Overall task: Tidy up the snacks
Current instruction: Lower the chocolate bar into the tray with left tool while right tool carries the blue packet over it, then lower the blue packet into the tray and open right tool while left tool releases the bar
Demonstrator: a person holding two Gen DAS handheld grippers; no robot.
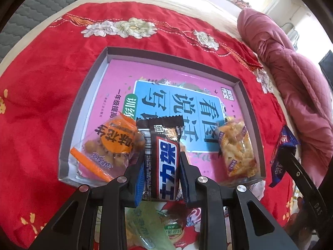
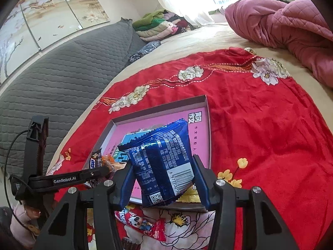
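Note:
My left gripper (image 1: 162, 164) is shut on a dark brown chocolate bar (image 1: 163, 158) and holds it over the near edge of a shallow grey box (image 1: 87, 95) lined with a pink book cover. An orange peanut packet (image 1: 112, 143) lies in the box's near left corner and a yellow cracker packet (image 1: 237, 148) in its near right. My right gripper (image 2: 162, 173) is shut on a blue foil snack packet (image 2: 164, 162), held above the same box (image 2: 158, 108). That blue packet also shows at the right of the left wrist view (image 1: 281, 156).
The box sits on a red flowered cloth (image 1: 41, 83) spread over a bed. A green packet (image 1: 145, 229) and a red cartoon-print packet (image 2: 145, 225) lie on the cloth in front of the box. A pink quilt (image 2: 291, 25) is bunched at the right; a grey headboard cushion (image 2: 62, 73) stands at the left.

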